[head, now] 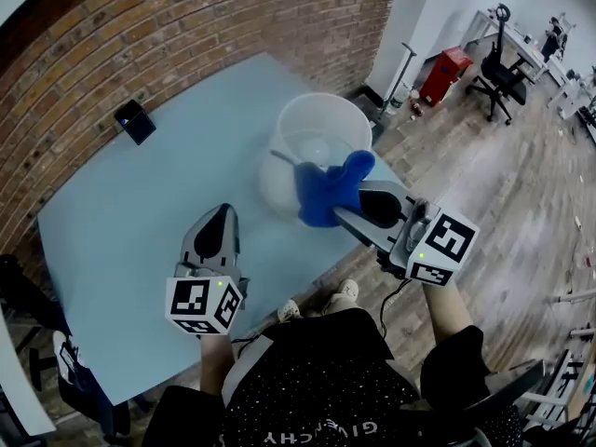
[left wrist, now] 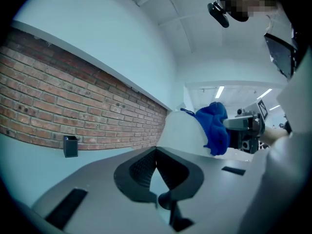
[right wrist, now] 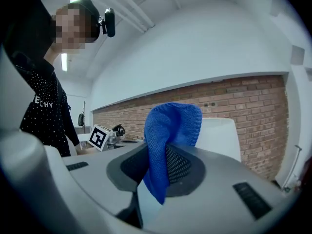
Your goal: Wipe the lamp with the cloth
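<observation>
Closest to the head camera is the person's black speckled top, with both arms reaching out over a pale blue table that stands against a brick wall.

On the table's far right part stands the lamp: a white, translucent shade shaped like a wide, open-topped tub, with something pale and rounded inside it. From the left gripper view the lamp reads as a plain white curved wall. In the right gripper view it rises just behind the jaws.

The right gripper is clamped on a bright blue knitted cloth. In its own view the cloth is pinched between the ribbed pads, bunching up above the jaws and hanging in a point below them. The bundle lies over the shade's near rim. From the left gripper view the cloth seems pressed against the shade's side, though I can't be sure of contact at that angle.

The left gripper hovers over bare table, near the lamp's left side and apart from it. Its fingers meet at the tips with nothing between them.

A small black box sits by the wall, well away from both.
</observation>
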`<act>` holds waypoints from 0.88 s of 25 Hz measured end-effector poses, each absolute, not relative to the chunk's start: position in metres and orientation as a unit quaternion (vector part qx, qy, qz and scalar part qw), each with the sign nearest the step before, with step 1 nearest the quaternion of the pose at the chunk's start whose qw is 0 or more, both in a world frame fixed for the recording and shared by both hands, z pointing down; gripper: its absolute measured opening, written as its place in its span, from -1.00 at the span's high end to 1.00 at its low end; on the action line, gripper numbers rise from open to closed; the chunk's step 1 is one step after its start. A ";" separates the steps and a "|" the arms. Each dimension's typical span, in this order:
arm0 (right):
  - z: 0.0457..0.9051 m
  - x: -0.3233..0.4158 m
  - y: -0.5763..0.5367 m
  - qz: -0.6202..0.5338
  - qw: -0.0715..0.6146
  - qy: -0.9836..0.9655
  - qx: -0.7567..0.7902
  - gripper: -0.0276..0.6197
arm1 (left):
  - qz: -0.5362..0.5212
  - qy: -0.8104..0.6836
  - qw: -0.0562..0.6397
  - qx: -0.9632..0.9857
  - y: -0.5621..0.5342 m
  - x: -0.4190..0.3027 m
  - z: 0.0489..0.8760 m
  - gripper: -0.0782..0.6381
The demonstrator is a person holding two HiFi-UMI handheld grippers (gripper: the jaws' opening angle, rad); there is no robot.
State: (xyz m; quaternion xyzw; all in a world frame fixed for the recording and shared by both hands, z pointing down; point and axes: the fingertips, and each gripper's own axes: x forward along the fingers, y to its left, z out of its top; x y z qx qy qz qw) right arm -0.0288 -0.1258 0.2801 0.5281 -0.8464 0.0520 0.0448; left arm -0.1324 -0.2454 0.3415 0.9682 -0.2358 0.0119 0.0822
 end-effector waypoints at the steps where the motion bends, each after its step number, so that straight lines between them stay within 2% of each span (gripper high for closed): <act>1: 0.288 -0.027 -0.124 0.061 0.042 -0.847 0.527 0.68 | 0.013 -0.237 0.082 0.968 -0.246 -0.134 0.343 0.76; 16: 0.421 -0.010 -0.095 0.226 0.051 -0.822 0.520 0.68 | 0.033 -0.231 0.089 0.968 -0.238 -0.122 0.361 0.76; 22: 0.466 -0.005 -0.071 0.281 0.074 -0.809 0.510 0.68 | 0.030 -0.241 0.102 0.965 -0.225 -0.113 0.368 0.76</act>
